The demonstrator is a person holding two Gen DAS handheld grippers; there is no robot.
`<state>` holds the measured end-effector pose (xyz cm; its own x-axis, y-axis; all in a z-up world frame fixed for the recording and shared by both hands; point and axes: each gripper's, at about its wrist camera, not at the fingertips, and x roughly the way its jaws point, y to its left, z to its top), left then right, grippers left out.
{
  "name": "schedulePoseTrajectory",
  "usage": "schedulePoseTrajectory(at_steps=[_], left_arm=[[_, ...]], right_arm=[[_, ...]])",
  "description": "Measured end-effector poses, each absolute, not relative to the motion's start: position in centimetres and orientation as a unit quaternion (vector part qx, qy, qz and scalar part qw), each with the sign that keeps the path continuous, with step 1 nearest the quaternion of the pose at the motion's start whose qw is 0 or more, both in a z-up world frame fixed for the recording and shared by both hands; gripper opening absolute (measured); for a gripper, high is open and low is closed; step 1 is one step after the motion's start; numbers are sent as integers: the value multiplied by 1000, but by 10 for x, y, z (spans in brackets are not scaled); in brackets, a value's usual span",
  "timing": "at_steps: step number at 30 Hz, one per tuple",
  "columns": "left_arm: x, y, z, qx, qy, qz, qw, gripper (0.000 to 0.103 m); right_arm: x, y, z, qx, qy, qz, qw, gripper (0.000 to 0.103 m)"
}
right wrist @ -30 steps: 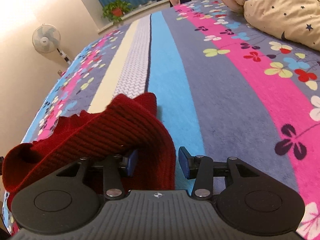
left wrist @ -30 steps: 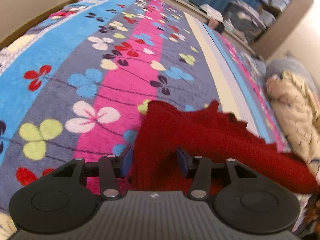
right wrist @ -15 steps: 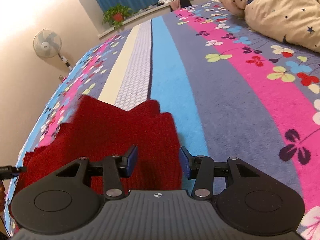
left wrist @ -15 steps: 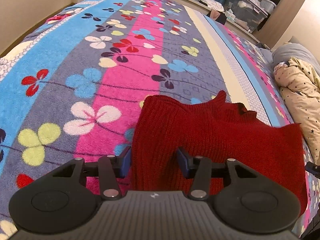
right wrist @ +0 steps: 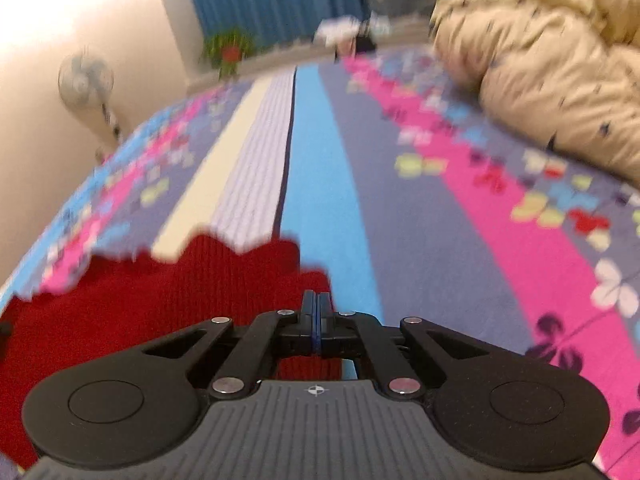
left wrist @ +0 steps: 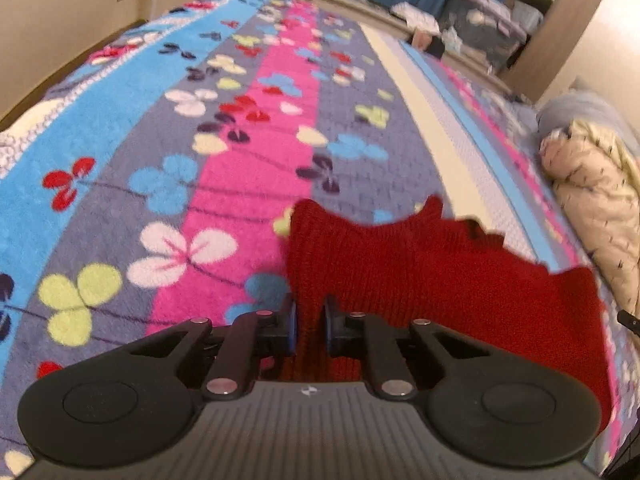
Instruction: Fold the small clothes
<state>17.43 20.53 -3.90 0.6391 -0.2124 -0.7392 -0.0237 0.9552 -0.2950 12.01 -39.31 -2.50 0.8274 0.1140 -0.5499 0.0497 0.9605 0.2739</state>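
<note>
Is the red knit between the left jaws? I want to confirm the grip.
Yes, a bunch of the red knit sits pinched between the left gripper's nearly closed jaws.

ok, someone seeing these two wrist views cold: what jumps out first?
The dark red knitted garment at the near edge of the bed, with the left gripper pinching a fold of it; its jaws have just closed. Under it, the loud striped blanket with clover flowers fills both views. The right gripper has also just closed, jaws together at the garment's edge, and a cream star-print quilt is bunched behind it to the right.
</note>
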Motion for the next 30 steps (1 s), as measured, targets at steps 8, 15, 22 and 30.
schedulePoseTrajectory(at_steps=[8,15,22,30], left_arm=[[178,203,-38,-141,424,-56,893,15],[180,203,-51,-136,433,-56,889,23],[161,211,-20,-121,356,-81,923,11],[174,234,-15,-169,288,-26,942,12]], right_arm=[[137,-415,-44,236,352,31,905,38],[152,-413,-67,265,408,31,873,74],[131,-405,-24,237,280,58,928,5],[147,-404,-13,244,194,32,950,4]])
